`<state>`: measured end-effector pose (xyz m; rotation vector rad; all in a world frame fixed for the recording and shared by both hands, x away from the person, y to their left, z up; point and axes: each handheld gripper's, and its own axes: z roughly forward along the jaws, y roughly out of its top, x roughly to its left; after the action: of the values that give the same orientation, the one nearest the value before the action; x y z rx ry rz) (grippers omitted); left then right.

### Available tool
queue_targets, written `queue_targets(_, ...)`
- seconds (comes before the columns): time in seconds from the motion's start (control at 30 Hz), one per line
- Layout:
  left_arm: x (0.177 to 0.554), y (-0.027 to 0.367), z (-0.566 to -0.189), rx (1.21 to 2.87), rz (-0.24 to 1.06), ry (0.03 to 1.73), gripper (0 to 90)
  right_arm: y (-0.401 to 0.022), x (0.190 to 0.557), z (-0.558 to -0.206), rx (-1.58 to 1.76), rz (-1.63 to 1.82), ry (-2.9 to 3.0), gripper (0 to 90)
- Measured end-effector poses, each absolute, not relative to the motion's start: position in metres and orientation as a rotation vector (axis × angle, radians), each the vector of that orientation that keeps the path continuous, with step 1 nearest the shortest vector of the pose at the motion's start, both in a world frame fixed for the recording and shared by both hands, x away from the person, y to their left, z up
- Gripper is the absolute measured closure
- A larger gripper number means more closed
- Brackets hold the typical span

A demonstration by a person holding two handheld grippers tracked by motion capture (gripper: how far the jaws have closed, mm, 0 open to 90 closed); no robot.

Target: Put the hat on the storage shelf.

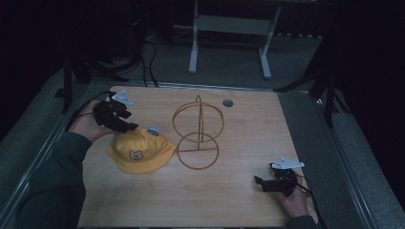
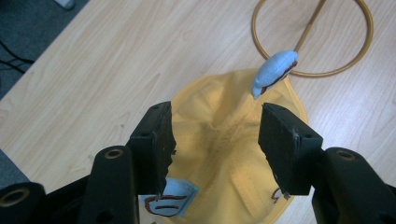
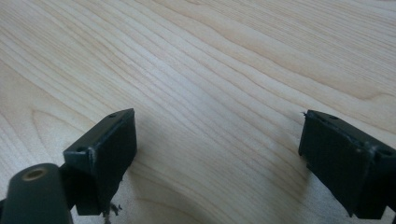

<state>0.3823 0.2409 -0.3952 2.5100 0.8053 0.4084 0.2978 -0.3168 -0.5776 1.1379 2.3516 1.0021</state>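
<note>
Right gripper (image 1: pixel 265 182): near edge of the table (image 1: pixel 229 205), right side, held low in the person's right hand (image 1: pixel 292 198). Jaws spread wide with nothing between them; in the right gripper view they frame bare wood grain (image 3: pixel 219 93).

Hat (image 1: pixel 139 151): yellow, soft brim, lying crown-up on the left half of the table, a small animal face on its near side. A pale blue ear (image 1: pixel 153 130) sticks up at its far edge; in the left gripper view a second blue patch (image 2: pixel 170 200) shows beside the lower jaw.

Left gripper (image 1: pixel 125 125): held in the left hand (image 1: pixel 86 125), angled down at the far-left edge of the hat. Jaws apart, one on each side of the yellow crown (image 2: pixel 219 140); whether they touch the cloth cannot be told.

Wire stand (image 1: pixel 197 133): gold, upright, just right of the hat, a flat ring base with crossed hoops above.

Hole (image 1: pixel 228 102): small round opening in the tabletop near the far edge.

Floor beyond: grey, with white frame legs (image 1: pixel 229 43).
</note>
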Motion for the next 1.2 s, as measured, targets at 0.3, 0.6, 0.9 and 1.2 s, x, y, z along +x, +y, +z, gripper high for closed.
queue_targets(0.3, 0.388, 0.239, -0.403, 2.578, 0.342, 0.812, 44.7, -0.317, 0.298, -0.578, 1.138, 1.002, 2.351, 11.2)
queue_targets(0.6, 0.391, 0.234, -0.41, 2.627, 0.304, 0.803, 45.8, -0.317, 0.298, -0.578, 1.139, 1.002, 2.351, 11.2)
queue_targets(0.9, 0.395, 0.229, -0.419, 2.689, 0.282, 0.8, 46.2, -0.317, 0.298, -0.578, 1.138, 1.002, 2.352, 11.2)
queue_targets(1.2, 0.399, 0.227, -0.431, 2.74, 0.268, 0.816, 49.7, -0.317, 0.298, -0.578, 1.137, 1.002, 2.352, 11.2)
